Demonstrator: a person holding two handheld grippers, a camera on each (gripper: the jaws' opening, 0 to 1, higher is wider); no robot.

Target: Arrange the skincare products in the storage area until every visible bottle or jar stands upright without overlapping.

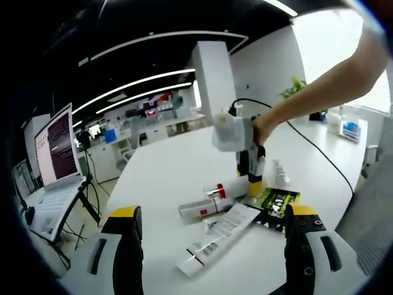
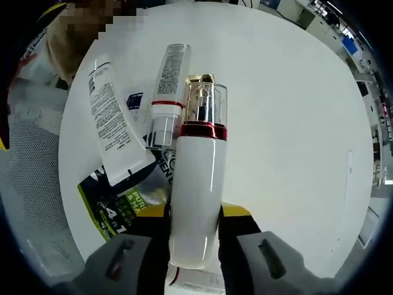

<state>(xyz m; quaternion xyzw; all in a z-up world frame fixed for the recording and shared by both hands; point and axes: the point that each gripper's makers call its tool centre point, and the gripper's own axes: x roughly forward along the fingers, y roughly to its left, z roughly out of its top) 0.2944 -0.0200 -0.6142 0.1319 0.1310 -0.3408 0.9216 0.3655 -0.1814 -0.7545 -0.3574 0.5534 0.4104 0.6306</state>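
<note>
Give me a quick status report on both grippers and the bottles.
Left gripper open, hovering short of the pile. Right gripper shut on white pump bottle, fingers at its base. White tube and clear-capped tube lying flat, overlapping green sachet.

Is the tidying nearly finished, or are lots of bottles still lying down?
Just starting: nothing stands upright yet. In hand: the right claw grips the white pump bottle with the red band and clear cap. Left to do: the white printed tube, the clear-capped slim tube and the green-and-black sachet lie flat on the white table. The left claw is open.
</note>
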